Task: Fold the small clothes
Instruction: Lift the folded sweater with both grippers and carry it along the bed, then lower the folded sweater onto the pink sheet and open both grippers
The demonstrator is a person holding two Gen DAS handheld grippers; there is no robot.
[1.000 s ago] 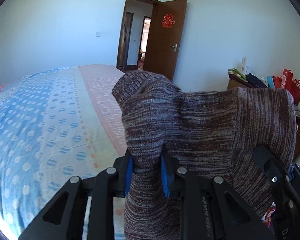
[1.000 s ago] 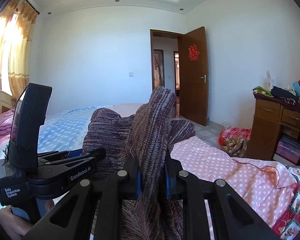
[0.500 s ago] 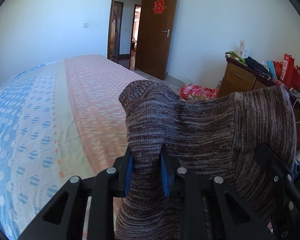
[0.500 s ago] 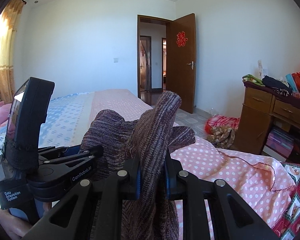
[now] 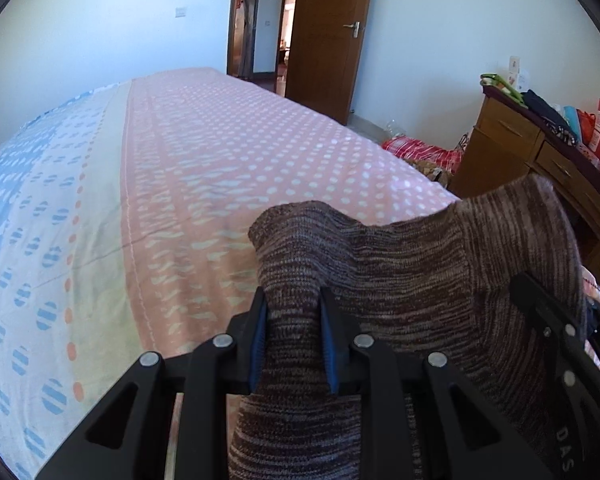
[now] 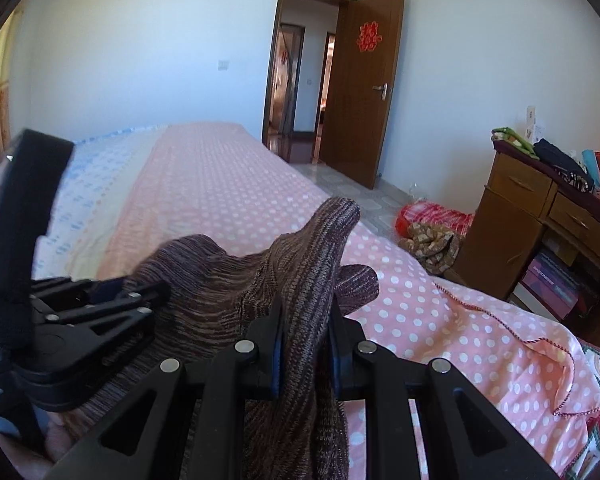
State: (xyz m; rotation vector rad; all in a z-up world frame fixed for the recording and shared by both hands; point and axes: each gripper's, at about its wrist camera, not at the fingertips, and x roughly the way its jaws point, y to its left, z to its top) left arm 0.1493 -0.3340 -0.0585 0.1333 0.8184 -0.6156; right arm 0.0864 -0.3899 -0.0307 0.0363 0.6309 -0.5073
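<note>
A brown and grey striped knit garment hangs stretched between my two grippers above the bed. My left gripper is shut on one bunched edge of it, blue pads pressing the knit from both sides. My right gripper is shut on the other edge of the knit garment, which stands up in a peak between its fingers. In the right wrist view the left gripper shows at the left, pinching the same cloth. The right gripper's black body shows at the lower right of the left wrist view. The garment's lower part is hidden below both frames.
The bed has a pink dotted cover with a blue dotted strip on the left. A wooden dresser piled with bags stands at the right. Red cloth lies on the floor beside it. A brown door stands open at the far wall.
Both grippers have sunk and tipped downward toward the bed, carrying the knit garment with them. The bed fills more of each view. Both grips look unchanged.
</note>
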